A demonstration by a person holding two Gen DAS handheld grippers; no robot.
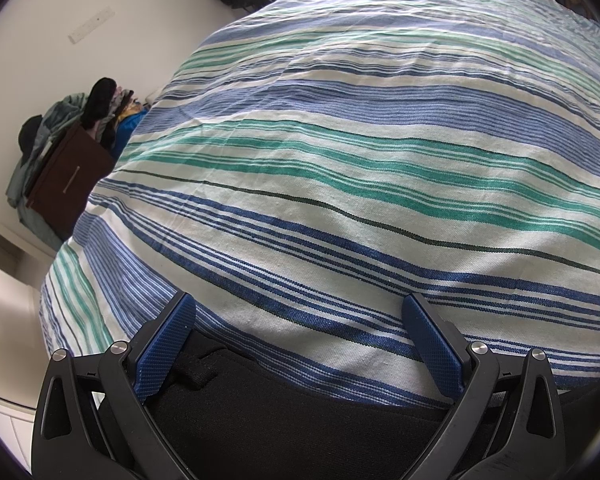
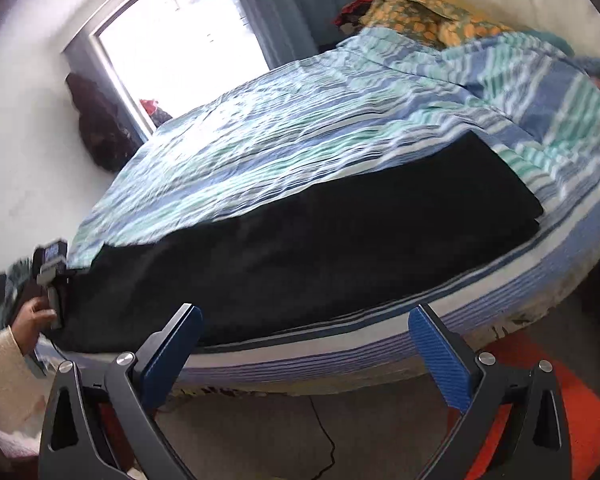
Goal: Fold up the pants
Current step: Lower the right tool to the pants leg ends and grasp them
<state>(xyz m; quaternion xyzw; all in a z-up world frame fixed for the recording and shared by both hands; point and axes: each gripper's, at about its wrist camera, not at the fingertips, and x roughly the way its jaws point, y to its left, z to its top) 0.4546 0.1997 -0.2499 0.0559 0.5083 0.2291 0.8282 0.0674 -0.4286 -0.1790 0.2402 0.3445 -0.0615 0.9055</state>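
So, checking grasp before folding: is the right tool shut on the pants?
No, the right tool is open, short of the black pants.

I see black pants [image 2: 300,248] along the near edge of the bedspread [image 1: 360,160], which is white with blue, green and thin dark stripes. Both grippers, left [image 1: 296,336] and right [image 2: 306,344], have black frames with blue textured pads [image 1: 162,354]. Orange-patterned yellow pillow [image 2: 428,12] at the far corner; cream sleeve [image 2: 0,380] on my left.
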